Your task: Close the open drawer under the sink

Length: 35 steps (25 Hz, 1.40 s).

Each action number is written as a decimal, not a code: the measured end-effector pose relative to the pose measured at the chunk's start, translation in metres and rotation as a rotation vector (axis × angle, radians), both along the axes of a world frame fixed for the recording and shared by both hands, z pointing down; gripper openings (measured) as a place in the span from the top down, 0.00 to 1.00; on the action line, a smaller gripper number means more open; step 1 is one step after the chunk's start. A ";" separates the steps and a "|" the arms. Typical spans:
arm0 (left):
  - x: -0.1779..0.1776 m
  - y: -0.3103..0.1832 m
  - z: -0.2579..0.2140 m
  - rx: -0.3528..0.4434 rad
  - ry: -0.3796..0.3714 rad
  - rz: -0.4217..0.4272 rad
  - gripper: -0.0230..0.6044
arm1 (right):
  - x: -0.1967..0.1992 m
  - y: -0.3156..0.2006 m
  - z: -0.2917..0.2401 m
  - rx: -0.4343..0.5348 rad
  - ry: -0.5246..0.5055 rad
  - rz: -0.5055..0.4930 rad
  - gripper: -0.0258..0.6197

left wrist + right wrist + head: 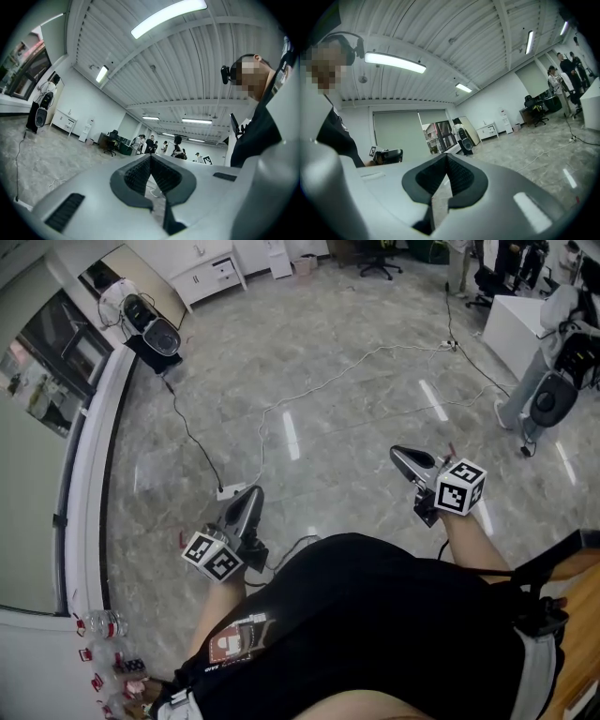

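Open glossy grey stone floor (pixel 356 399) spreads from 10 to 2 o'clock, crossed by a thin white cable (pixel 347 367). A curved white ledge (pixel 94 456) bounds it at 9 o'clock, with a black speaker (pixel 150 334) at its far end. The left tool (pixel 253 491) (pixel 150 157) at 7 o'clock and the right tool (pixel 396 452) (pixel 446 156) at 3 o'clock are tilted up toward the ribbed ceiling (pixel 187 56). Both have their ridged dark pads pressed together with nothing between them. The drawer shows in none of my 3 views.

Cable (pixel 375 354) on floor (pixel 356 418), cabinet (pixel 208 276) beyond
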<state>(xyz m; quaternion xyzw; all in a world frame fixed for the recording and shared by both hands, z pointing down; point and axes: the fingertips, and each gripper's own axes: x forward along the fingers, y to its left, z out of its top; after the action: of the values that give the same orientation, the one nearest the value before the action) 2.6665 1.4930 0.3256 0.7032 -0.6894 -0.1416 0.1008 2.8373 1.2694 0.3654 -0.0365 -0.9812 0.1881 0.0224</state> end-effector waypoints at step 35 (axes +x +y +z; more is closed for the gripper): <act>-0.386 -0.096 0.000 0.000 0.019 -0.030 0.96 | -0.394 -0.100 -0.022 0.000 0.020 -0.046 0.96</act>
<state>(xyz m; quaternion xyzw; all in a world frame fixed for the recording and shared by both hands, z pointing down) 2.2800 1.3966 0.3255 0.6912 -0.6991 -0.1497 0.1054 2.4435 1.1697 0.3435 -0.0572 -0.9798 0.1882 0.0366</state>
